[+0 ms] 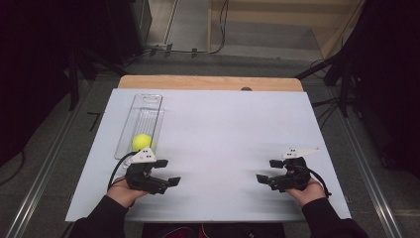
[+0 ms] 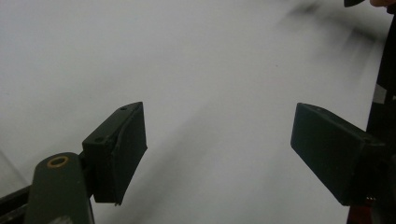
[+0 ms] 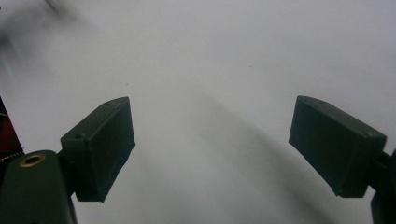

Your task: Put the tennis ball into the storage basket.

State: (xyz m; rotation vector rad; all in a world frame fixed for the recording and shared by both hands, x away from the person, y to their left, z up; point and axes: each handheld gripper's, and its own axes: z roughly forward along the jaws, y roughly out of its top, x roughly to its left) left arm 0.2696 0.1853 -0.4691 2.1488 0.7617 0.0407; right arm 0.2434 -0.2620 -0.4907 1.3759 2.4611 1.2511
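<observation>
A yellow ball [image 1: 141, 142] lies in the near end of a long clear plastic tray [image 1: 144, 106] at the left of the white board [image 1: 218, 129]. Just in front of that tray, my left gripper [image 1: 168, 172] hovers low over the board and points right. Its jaws stand apart with nothing between them, and the left gripper view [image 2: 217, 135] has bare white board in the gap. Near the front right, my right gripper [image 1: 267, 170] points left toward the other one. It too is open and holds nothing, with bare board between its jaws [image 3: 212, 130].
The white board rests on a wooden table [image 1: 208, 82] whose far edge shows beyond it. Dark stands and cables [image 1: 327, 106] flank both sides on the floor. Between the two grippers the board is bare white.
</observation>
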